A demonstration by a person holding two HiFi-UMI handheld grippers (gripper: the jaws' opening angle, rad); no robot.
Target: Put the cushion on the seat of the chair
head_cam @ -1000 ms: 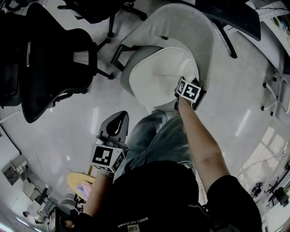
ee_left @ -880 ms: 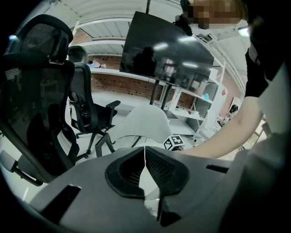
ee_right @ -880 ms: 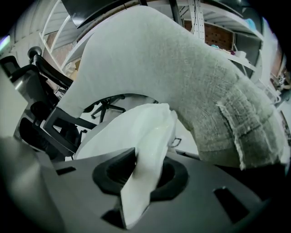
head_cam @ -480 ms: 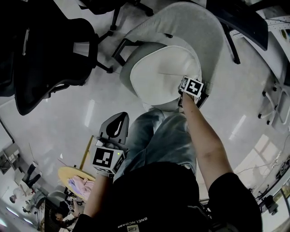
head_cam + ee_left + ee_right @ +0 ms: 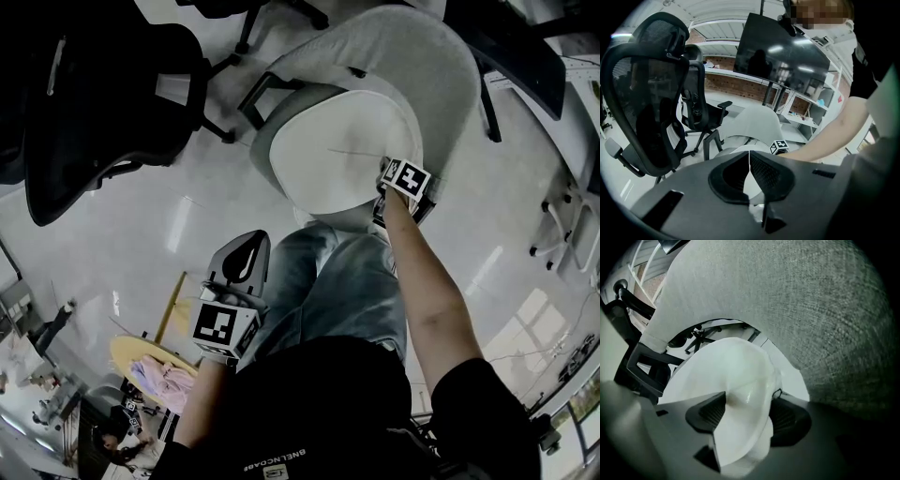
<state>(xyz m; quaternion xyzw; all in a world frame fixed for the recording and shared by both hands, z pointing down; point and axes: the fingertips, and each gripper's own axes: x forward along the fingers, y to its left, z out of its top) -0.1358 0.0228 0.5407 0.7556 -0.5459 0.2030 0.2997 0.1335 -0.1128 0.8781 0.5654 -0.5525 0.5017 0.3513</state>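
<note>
Right tongs (image 5: 745, 416) are opening around the cushion (image 5: 347, 155) edge since it's lying on the chair seat (image 5: 265, 150); left tongs (image 5: 750, 176), lower left, clenched empty.

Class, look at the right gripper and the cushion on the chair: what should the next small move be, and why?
Probably finish opening the right gripper and draw it back off the cushion. The cushion already lies on the seat of the grey chair, and the jaws are opening with its edge between them, so only the release seems left.
</note>
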